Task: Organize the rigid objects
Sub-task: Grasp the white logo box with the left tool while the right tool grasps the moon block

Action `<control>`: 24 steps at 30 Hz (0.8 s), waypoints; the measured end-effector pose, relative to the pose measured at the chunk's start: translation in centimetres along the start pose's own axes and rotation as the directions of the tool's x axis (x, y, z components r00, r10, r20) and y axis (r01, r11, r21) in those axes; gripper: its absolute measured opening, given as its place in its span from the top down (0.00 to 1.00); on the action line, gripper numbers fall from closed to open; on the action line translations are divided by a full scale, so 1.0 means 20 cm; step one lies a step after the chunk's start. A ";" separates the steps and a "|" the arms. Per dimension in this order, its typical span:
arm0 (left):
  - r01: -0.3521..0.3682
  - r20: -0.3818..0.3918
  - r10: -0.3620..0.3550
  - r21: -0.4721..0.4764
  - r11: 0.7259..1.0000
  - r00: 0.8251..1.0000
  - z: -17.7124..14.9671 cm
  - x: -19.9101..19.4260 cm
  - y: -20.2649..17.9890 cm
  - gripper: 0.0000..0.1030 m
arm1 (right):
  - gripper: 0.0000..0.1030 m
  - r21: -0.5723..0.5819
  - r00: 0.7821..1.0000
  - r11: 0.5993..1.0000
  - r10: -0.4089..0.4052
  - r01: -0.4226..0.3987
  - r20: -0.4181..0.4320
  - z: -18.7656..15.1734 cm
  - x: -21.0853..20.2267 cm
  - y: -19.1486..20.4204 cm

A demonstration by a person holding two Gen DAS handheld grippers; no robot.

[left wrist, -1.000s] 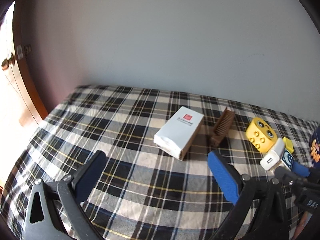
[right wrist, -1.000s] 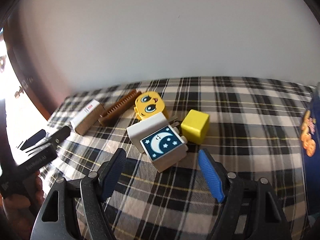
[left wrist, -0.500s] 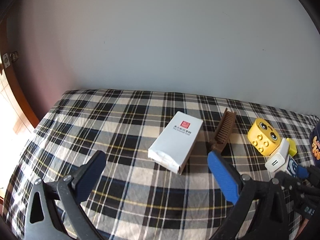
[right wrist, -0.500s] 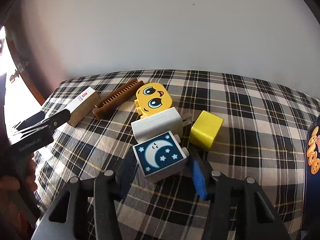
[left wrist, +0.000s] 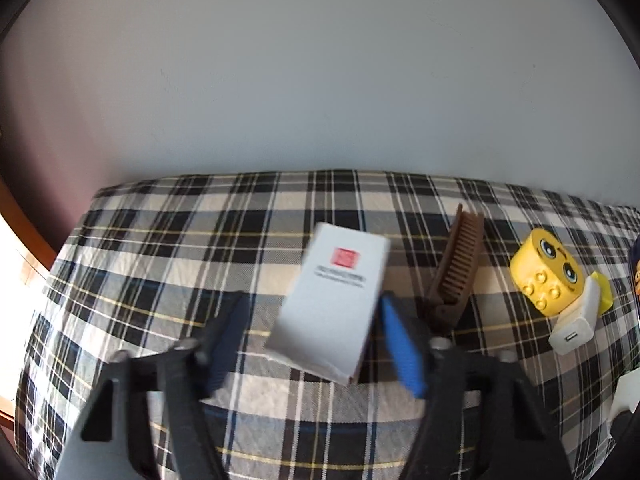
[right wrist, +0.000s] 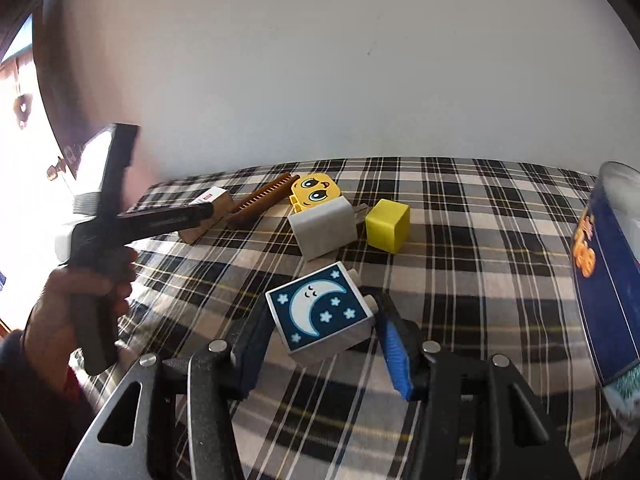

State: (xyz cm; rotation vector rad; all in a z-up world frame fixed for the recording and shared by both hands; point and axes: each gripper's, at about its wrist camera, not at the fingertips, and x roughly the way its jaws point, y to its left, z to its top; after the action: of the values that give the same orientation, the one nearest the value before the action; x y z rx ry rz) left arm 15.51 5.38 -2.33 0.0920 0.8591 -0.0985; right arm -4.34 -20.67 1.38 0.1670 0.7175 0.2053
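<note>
In the left wrist view, the left gripper [left wrist: 312,340] has just been closing around the white rectangular cardboard box [left wrist: 334,306], which sits between its jaws, the right pad touching (left contact unclear). In the right wrist view, the right gripper [right wrist: 320,344] pinches the grey plastic moon-printed block [right wrist: 320,314], now raised clear of the plaid cloth [right wrist: 480,280], so both pieces look ready for sorting.

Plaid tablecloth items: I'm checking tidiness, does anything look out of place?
Yes. The white charger block lies tipped between the yellow face brick and yellow cube, a loose cluster; the brown comb lies askew.
</note>
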 end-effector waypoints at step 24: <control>0.015 0.291 -0.003 -0.036 0.999 0.957 -0.15 -0.41 -0.32 0.60 | 0.48 -0.047 0.970 0.999 0.026 -0.015 0.243 0.04 -0.23 -0.05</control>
State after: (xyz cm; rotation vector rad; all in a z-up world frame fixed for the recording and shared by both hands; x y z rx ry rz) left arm 7.06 -0.12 1.68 0.0364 0.5662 -0.1014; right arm -6.98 -22.72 4.69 0.1537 0.4668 0.2166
